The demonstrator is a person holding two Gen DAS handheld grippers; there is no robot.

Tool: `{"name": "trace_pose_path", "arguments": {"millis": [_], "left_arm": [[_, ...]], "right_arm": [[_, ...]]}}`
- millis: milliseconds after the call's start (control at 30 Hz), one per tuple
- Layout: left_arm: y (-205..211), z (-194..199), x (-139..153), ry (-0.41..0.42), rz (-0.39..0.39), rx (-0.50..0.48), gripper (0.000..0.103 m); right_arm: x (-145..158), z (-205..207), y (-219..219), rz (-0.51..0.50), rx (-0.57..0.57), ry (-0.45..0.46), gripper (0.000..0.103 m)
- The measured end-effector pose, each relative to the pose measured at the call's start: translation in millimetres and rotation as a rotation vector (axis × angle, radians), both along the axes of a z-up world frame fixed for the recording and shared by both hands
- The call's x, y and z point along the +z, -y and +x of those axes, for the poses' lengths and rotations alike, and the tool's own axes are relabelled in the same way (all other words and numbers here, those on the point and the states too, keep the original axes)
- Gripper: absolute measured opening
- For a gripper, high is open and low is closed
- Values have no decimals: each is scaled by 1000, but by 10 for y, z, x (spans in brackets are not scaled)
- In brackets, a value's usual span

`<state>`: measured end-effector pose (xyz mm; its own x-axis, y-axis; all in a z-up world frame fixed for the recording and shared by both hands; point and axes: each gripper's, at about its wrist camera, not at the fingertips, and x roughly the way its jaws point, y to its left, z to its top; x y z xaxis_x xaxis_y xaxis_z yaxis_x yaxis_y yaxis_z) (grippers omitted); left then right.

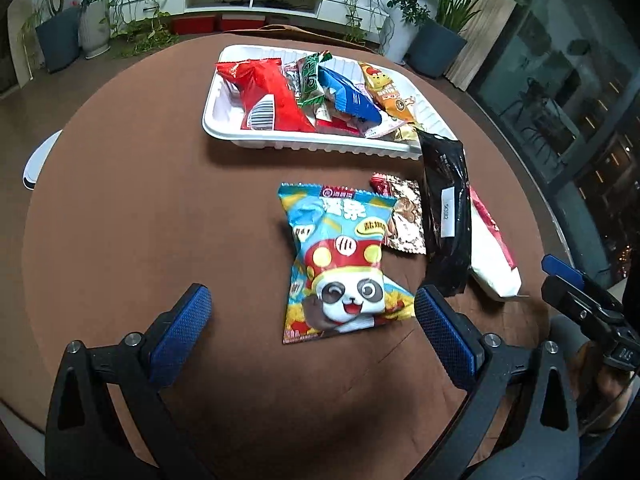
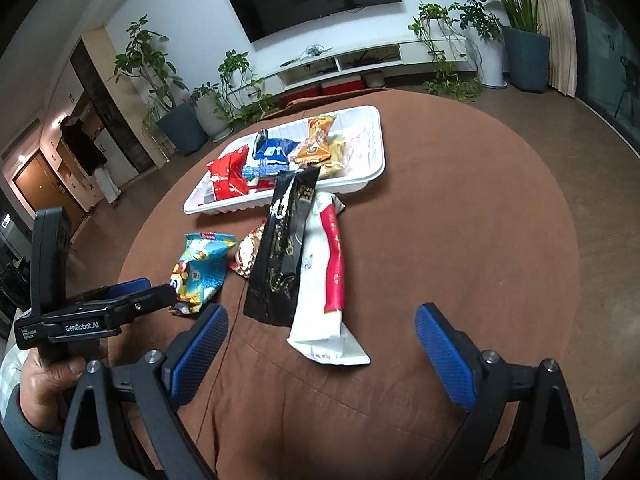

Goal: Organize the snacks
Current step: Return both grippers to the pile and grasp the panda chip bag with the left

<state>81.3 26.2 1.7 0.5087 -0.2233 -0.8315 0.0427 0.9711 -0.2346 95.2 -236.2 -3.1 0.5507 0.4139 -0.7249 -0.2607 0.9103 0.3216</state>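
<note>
A white tray at the far side of the round brown table holds several snack packets. Loose on the cloth lie a blue panda packet, a small gold packet, a long black packet leaning on the tray's rim, and a white-and-red packet. My left gripper is open, its fingers either side of the panda packet's near end without touching it. My right gripper is open just short of the white-and-red packet's near end.
The table's edge curves round on all sides, with brown cloth in front of both grippers. A white chair back stands at the left edge. Potted plants and a low white TV cabinet line the far wall, well off the table.
</note>
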Motion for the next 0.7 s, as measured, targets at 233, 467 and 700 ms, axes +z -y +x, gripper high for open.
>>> {"name": "trace_pose_path", "arguments": {"millis": [233,467,700], "left_arm": [[108,259,-26,-29,53,-3,103],[176,376,-35,-22,76,-17,103],[187,456,-96,-37,98,-21,102]], "right_arm": [[-28,-3,-3,-16,-6,-16,97],[-37,93,-23,-71,-3,-24,90],[-95,132,-61,-101,8,-43,84]]}}
